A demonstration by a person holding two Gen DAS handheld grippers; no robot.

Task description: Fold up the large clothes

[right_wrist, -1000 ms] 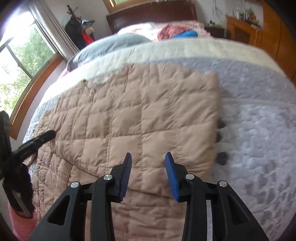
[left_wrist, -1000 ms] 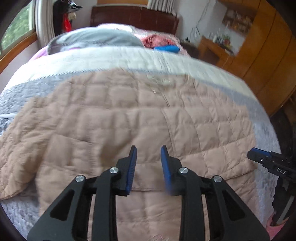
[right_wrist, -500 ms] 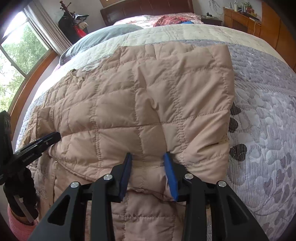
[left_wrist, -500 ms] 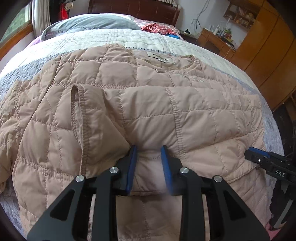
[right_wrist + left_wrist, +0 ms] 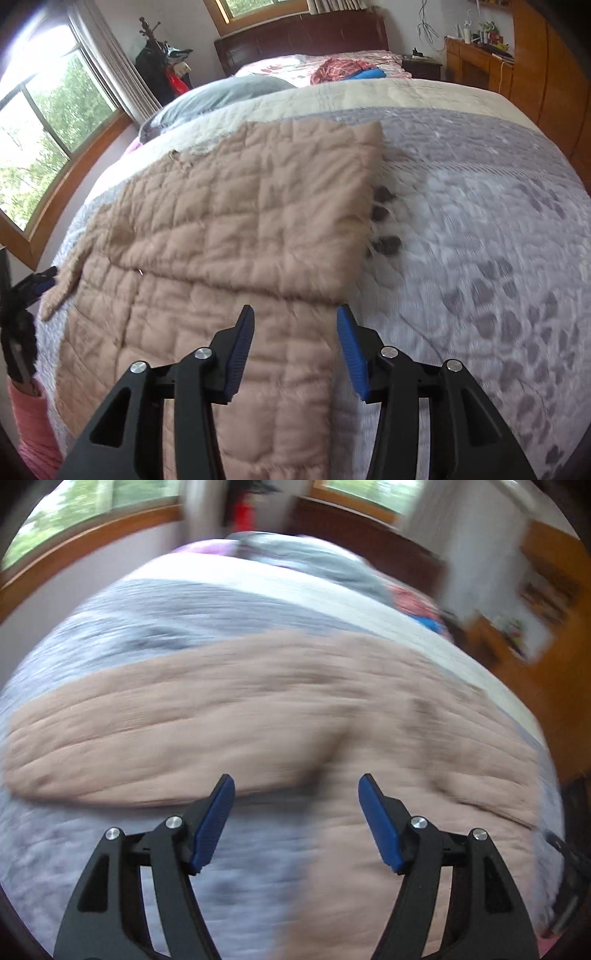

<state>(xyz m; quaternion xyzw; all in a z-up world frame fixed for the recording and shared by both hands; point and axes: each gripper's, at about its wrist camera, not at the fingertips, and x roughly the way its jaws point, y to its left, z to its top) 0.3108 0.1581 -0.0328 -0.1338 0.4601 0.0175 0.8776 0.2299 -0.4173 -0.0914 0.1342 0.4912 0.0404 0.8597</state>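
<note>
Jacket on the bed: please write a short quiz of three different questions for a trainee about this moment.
1. True or false: the jacket lies on the bedspread.
2. What is between the fingers of the right gripper? A) a pinched fold B) nothing gripped, the jacket only lies below C) a pillow
3. Fill in: the sleeve on the person's arm, at the left edge of the right wrist view, is ____.

Key: 1 true; 2 B, both grippers are opening and the left gripper grips nothing either; 3 pink.
</note>
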